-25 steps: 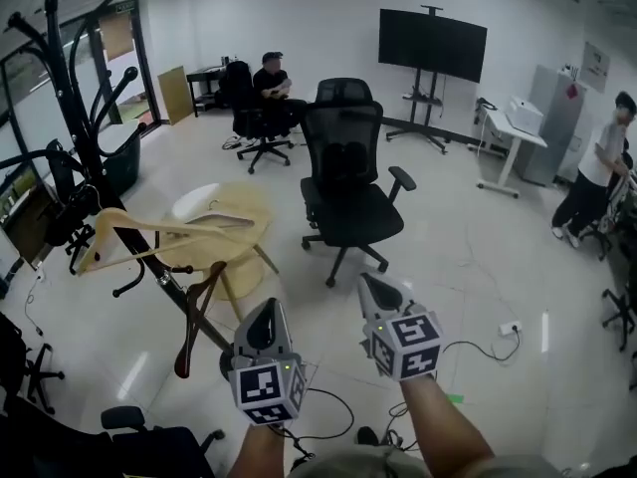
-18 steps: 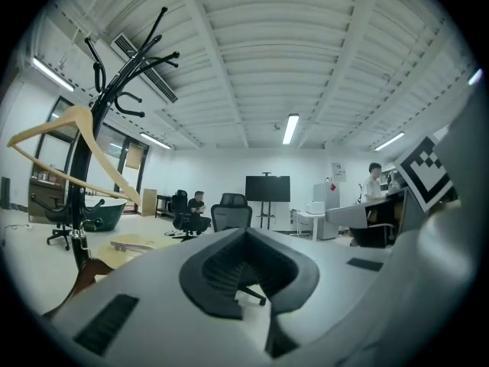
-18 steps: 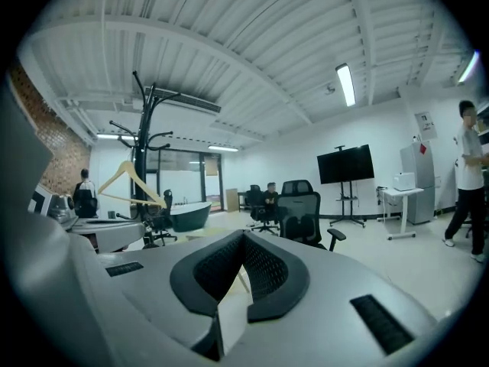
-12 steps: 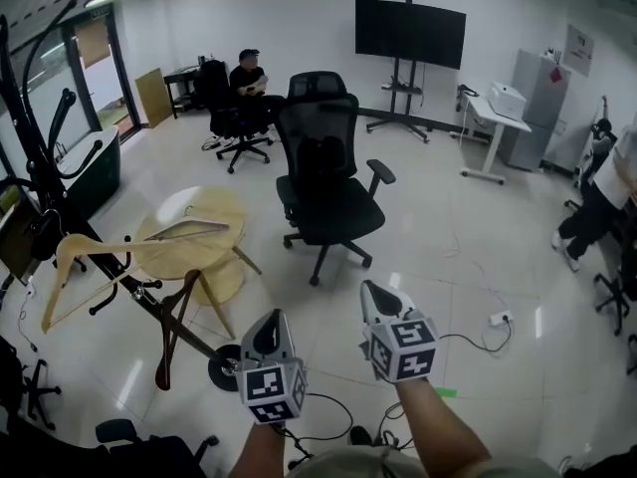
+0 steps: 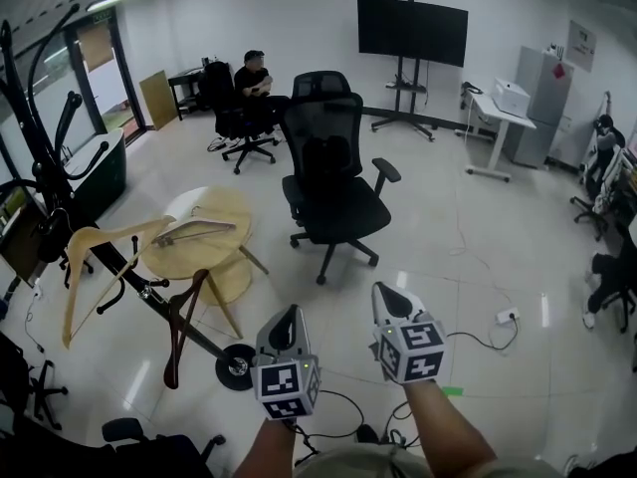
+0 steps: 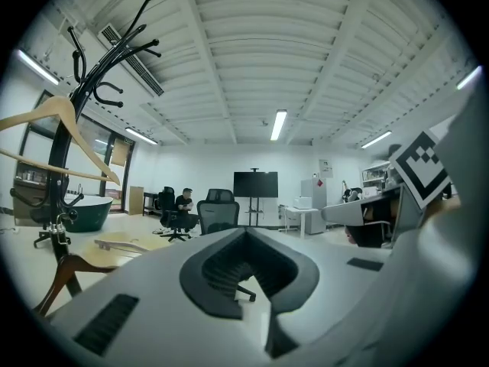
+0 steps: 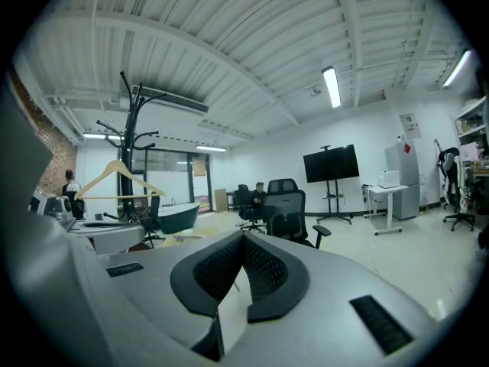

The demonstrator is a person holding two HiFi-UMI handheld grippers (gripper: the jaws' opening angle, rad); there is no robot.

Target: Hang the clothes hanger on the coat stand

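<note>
Scene: I am looking steeply down at a pale, glossy office floor [image 5: 478, 267], with both claws held out in front of me.
Left claw [image 5: 288, 319]: jaws closed together, holding nothing. It points out over the floor, just right of the coat stand's base.
Right claw [image 5: 389, 297]: jaws closed together as well, holding nothing. It is beside the left claw and apart from it.
Coat stand [image 5: 236, 366]: black, with curved pegs and a round base. It leans across the left side of the head view.
Clothes hanger [image 5: 119, 231]: pale wood, hooked on the coat stand partway up and hanging free, well apart from both claws.
Dark hanger [image 5: 181, 327]: brown wood, hung lower on the same stand, near the base.
Bench [image 5: 234, 207]: small, round, pale wood, just behind the stand. A third hanger [image 5: 199, 231] lies flat near its left edge.
Office chair [image 5: 333, 182]: black, on the floor past the bench.
Background: a seated person [image 5: 257, 78] by the far wall, and a dark screen [image 5: 412, 30] on a wheeled stand.
</note>
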